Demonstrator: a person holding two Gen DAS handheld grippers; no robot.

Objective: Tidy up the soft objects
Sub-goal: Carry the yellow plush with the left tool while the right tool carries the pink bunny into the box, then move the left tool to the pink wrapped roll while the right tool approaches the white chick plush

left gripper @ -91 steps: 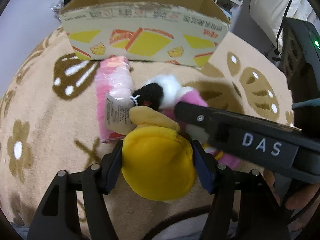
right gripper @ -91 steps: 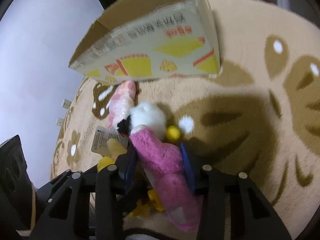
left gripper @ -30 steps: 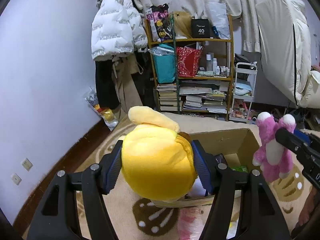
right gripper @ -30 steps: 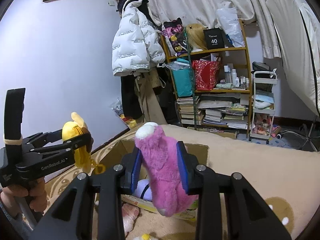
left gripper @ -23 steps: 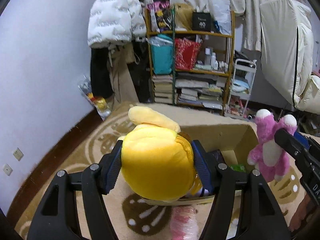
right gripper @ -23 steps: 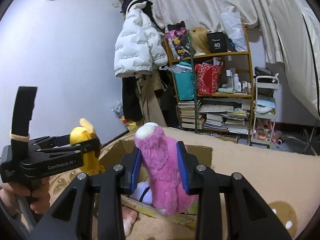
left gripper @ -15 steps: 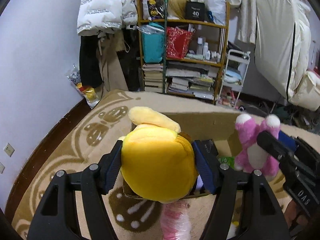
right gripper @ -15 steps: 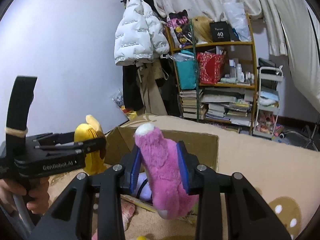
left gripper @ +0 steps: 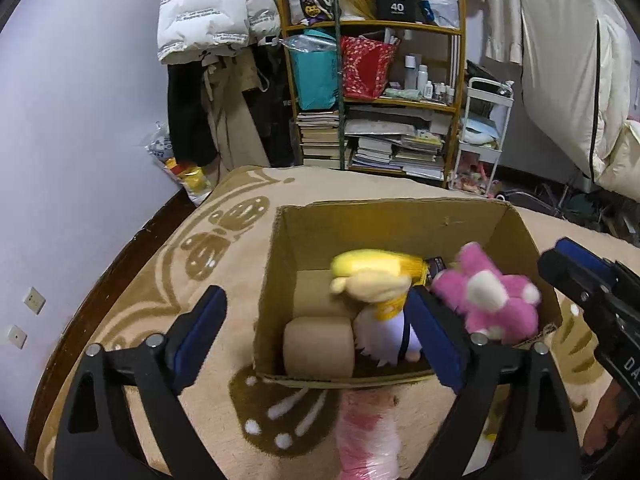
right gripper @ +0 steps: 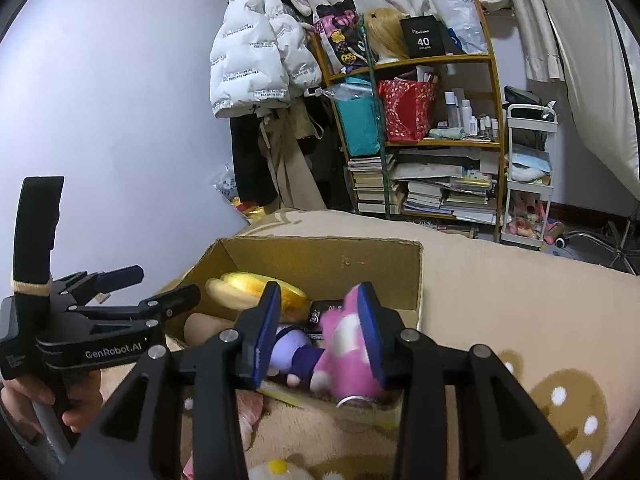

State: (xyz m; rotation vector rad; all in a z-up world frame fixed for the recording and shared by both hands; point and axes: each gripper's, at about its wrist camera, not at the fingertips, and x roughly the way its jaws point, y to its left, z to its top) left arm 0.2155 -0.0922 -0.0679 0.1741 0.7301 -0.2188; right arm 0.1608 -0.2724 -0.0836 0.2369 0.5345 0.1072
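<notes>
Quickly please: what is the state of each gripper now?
Left gripper: open, holding nothing; yellow plush lies in the cardboard box.
Right gripper: open; pink plush released between its fingers.

You're in a lived-in bedroom at home: beside the cluttered wooden bookshelf (right gripper: 420,128) hangs a white puffer jacket (right gripper: 260,48), and a patterned beige rug (left gripper: 168,280) lies before it.

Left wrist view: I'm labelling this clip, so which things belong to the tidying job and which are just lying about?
Job:
cardboard box
yellow plush
pink plush
wrapped pink toy on the rug
left gripper, open

Lying about:
bookshelf
white puffer jacket
white trolley
</notes>
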